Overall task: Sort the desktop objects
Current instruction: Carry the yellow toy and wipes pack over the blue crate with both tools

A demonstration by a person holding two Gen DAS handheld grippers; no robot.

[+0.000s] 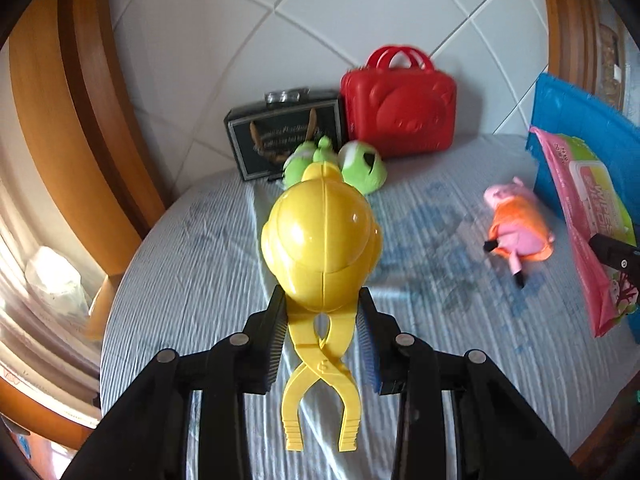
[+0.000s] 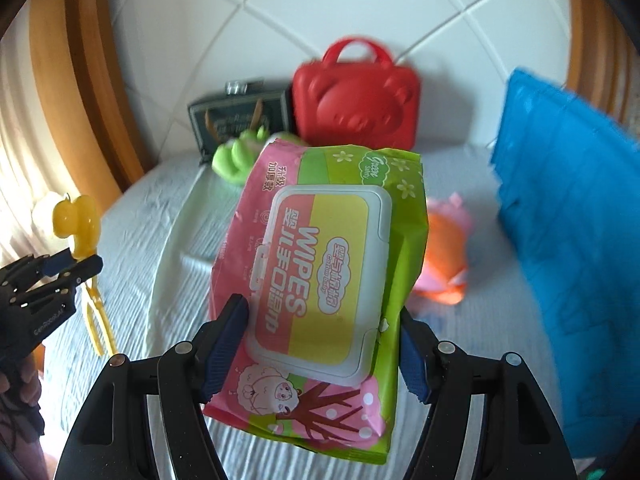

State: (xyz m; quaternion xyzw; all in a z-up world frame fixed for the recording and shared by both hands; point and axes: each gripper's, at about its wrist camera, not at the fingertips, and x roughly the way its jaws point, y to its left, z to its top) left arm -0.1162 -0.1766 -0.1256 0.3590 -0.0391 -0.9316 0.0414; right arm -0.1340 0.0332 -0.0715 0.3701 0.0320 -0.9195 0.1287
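Yellow duck-shaped clamp sits gripped in the left tool; the right tool clasps a pink-green wipes pack.

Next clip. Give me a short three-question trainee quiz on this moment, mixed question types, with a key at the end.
1. True or false: the left tongs hold the yellow duck-shaped clamp toy.
2. What do the right tongs grip? A) red bear case B) pack of wipes C) pink pig plush
3. Which item leans against the wall left of the red bear case?

Key:
1. True.
2. B, the pack of wipes; the pink pig plush lies on the cloth.
3. The black box, with the green plush in front.
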